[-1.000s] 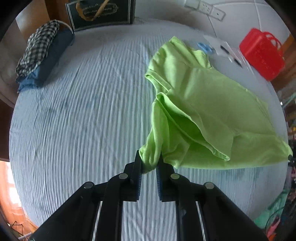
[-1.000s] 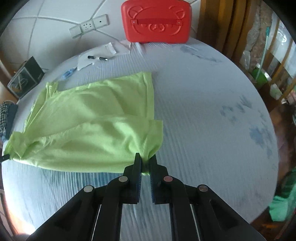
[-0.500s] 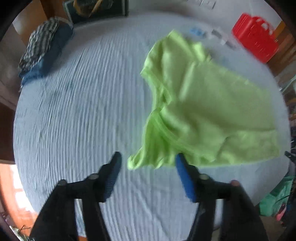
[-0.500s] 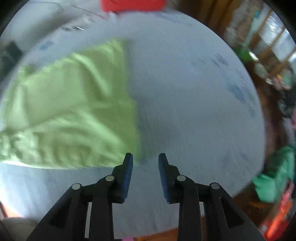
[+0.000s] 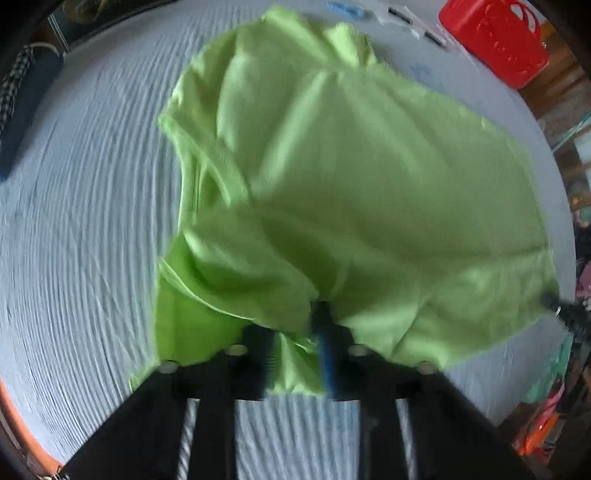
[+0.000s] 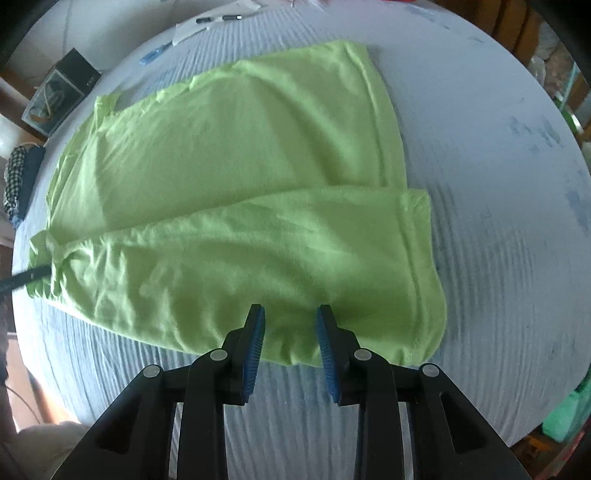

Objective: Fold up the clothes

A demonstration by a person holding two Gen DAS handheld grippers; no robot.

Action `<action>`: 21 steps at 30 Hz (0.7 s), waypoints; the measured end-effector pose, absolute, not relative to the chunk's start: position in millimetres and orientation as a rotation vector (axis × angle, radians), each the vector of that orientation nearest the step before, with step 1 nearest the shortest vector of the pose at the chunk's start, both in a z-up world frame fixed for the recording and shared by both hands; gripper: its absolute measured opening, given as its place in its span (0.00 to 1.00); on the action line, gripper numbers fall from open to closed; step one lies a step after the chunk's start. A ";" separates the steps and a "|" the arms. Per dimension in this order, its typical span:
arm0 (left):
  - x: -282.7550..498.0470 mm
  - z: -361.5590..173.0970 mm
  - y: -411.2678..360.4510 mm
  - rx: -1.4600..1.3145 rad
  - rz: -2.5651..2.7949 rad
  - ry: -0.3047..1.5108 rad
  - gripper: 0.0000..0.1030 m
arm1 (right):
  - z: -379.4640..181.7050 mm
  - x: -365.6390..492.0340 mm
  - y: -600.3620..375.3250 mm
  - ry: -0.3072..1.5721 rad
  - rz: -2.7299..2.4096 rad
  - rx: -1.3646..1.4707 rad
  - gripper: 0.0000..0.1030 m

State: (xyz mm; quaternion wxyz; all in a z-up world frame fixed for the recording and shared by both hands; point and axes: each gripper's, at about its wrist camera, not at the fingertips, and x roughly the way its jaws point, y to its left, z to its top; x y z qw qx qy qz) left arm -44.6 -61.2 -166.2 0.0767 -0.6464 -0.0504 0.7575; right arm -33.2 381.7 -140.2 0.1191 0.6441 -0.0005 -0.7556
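My left claw (image 5: 295,354) sits low over the near sleeve end of the lime-green T-shirt (image 5: 351,177). Its fingers stand apart, and cloth bunches between and over them, but the view is smeared by motion, so I cannot tell whether they pinch that fold or merely straddle it. The shirt lies on the pale blue ribbed bed sheet (image 5: 81,229). Part of it is already folded, with the near long edge turned up over the body in a band.

From this side, the shirt's long axis runs across my view, collar and sleeves to my left and hem to my right. The folded band lies directly ahead of both claws, each close to its own end.

My right claw (image 6: 290,343) is spread wide and holds nothing. Its blue pads hover just over the near edge of the folded band, a little in from the hem corner (image 6: 424,332). My judgement is that any further lengthwise fold depends on both claws gripping this near edge.

Beyond the shirt I see a red plastic case (image 5: 495,40), small packets (image 6: 218,20) and a dark box (image 6: 61,92). The printing on the box is too small to read, and no brand shows on the shirt.
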 end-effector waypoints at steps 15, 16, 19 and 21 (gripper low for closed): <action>-36.6 -128.2 -123.1 -1.928 2.426 -0.153 0.36 | -86.9 -16.8 340.3 0.045 -2.180 1.636 0.28; -28.6 -136.8 -126.4 -1.944 2.421 -0.154 0.36 | -80.1 -14.2 324.3 0.050 -2.152 1.590 0.28; -11.7 -153.7 -131.0 -1.946 2.431 -0.117 0.36 | -76.3 -9.2 282.2 0.066 -2.090 1.509 0.28; -2.3 -162.7 -133.0 -1.936 2.445 -0.083 0.36 | -79.6 -7.3 249.3 0.082 -2.048 1.469 0.28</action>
